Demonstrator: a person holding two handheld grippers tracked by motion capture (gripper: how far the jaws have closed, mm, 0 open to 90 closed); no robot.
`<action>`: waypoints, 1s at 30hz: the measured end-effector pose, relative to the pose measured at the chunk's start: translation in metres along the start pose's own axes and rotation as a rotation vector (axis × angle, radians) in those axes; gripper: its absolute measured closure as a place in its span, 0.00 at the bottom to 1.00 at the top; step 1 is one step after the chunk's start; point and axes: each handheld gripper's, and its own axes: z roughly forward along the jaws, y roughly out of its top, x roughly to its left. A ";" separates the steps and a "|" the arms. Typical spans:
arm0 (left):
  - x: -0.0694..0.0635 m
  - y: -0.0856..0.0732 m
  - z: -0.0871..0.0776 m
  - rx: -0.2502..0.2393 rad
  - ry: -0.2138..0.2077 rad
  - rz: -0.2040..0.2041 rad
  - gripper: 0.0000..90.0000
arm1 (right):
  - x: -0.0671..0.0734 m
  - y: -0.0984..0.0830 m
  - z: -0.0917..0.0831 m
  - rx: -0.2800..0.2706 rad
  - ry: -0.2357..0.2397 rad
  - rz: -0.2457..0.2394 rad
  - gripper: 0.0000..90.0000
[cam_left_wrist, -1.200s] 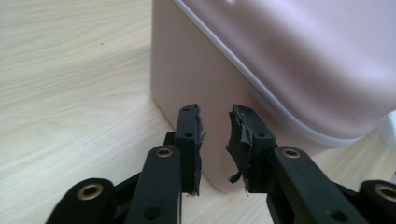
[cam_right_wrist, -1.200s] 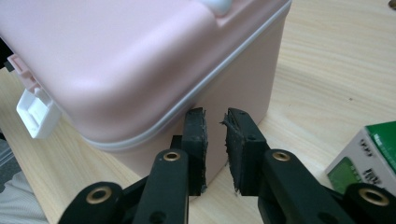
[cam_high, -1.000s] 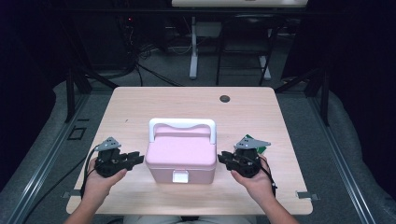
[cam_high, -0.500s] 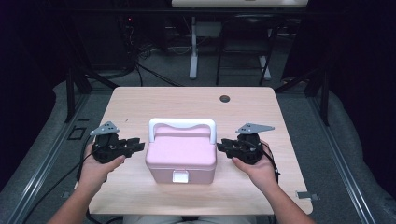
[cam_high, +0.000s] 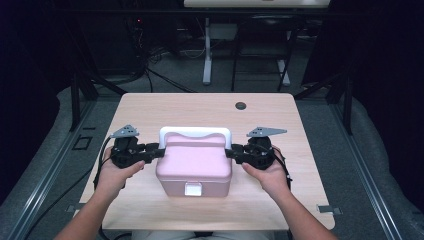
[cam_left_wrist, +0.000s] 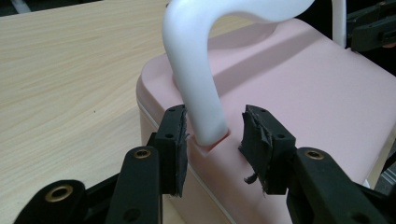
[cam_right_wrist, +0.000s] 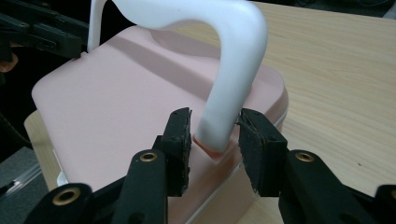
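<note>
pink box (cam_high: 194, 165) sits mid-table, near my edge. i hold the left gripper (cam_left_wrist: 215, 140) and right gripper (cam_right_wrist: 214, 140) open, each straddling a foot of the white handle (cam_high: 195, 131). risk: uneven closing lets a pad slip and tilts the box.

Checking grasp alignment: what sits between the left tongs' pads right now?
The base of the white handle, where it enters the pink box, stands between the left tongs; a gap shows on each side in the left gripper view.
</note>
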 end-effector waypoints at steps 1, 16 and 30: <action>0.001 0.000 0.001 0.000 -0.007 -0.001 0.66 | -0.001 0.000 0.001 0.000 0.007 0.009 0.70; -0.009 -0.002 -0.002 -0.015 0.041 0.064 0.76 | 0.010 -0.001 -0.001 -0.025 -0.047 -0.086 0.82; -0.010 -0.002 -0.003 -0.019 0.063 0.052 0.81 | 0.011 -0.001 -0.001 -0.028 -0.045 -0.076 0.82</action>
